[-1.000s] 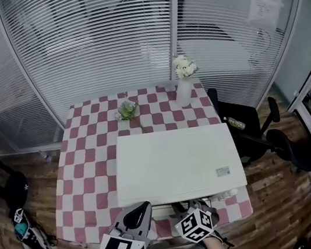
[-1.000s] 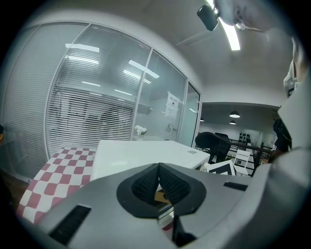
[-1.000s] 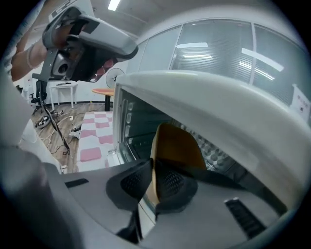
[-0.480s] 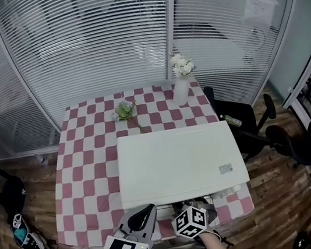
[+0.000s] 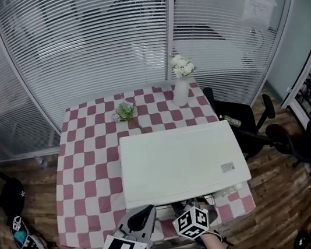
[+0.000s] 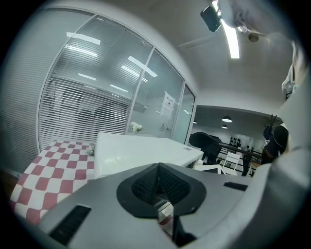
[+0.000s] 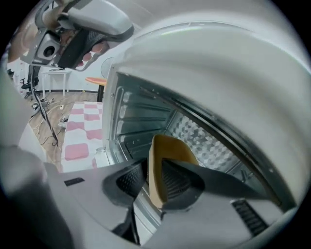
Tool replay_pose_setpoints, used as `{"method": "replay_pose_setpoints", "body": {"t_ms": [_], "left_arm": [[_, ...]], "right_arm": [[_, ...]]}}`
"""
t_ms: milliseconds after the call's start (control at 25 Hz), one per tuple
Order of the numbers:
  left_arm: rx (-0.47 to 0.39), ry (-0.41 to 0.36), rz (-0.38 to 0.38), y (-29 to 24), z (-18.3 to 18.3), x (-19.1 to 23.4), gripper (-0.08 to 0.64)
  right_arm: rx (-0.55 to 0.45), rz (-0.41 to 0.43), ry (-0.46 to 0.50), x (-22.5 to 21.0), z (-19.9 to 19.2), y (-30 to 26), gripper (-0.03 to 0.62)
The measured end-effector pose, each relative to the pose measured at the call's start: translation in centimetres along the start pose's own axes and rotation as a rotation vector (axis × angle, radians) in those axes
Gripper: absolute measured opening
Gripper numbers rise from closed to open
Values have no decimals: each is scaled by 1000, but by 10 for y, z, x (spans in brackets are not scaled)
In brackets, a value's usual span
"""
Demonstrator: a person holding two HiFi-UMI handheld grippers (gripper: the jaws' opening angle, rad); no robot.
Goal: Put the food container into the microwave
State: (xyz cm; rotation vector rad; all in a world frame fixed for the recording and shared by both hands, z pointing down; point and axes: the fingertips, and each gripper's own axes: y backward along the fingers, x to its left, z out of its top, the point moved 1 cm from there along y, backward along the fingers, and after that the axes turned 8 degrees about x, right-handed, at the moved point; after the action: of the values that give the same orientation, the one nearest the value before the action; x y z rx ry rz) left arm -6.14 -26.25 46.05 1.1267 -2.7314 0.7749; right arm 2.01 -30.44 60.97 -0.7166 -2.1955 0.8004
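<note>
1. Microwave (image 5: 183, 163): white case, seen from above in the head view. It stands on the near half of the table (image 5: 85, 162), which has a pink-and-white checked cloth. Its cavity is open toward me. My right gripper view shows a ribbed side wall and a patterned back wall.

2. My right gripper (image 7: 154, 179): at the microwave's front, with the jaws clamped on the rim of the food container.

3. Food container (image 7: 170, 146): tan, held edge-on between my pads at the mouth of the microwave's cavity. I cannot tell whether it has passed the threshold.

4. My left gripper (image 6: 158, 170): low at the microwave's front, to the left of my right gripper. The jaws are together with nothing between them, and they look up over the microwave's top.

5. Vase (image 5: 182, 90): white, holding white flowers, behind the microwave toward its right.

6. Small green posy (image 5: 124, 109): lying on the cloth behind the microwave, toward its left.

7. Office chair (image 5: 244, 124): black, just right of the microwave, off the table.

8. Bag (image 5: 27, 243): on the wooden floor, well left of the microwave.
</note>
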Motion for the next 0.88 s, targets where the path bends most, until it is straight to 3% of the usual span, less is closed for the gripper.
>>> {"method": "replay_pose_setpoints", "body": {"t_ms": [480,760,880], "left_arm": [[13,-6,-1,-1,-7,-3,12],[36,-17,-22,-5,-15,-13,12],[50,-30,-36,-7,-16,-19,12]], "right_arm": [[-116,63,-269,-5,1,28,112],[-202,113,-438,-7,-5,41,83],[-220,148,-467,-2,-6,50,36]]}}
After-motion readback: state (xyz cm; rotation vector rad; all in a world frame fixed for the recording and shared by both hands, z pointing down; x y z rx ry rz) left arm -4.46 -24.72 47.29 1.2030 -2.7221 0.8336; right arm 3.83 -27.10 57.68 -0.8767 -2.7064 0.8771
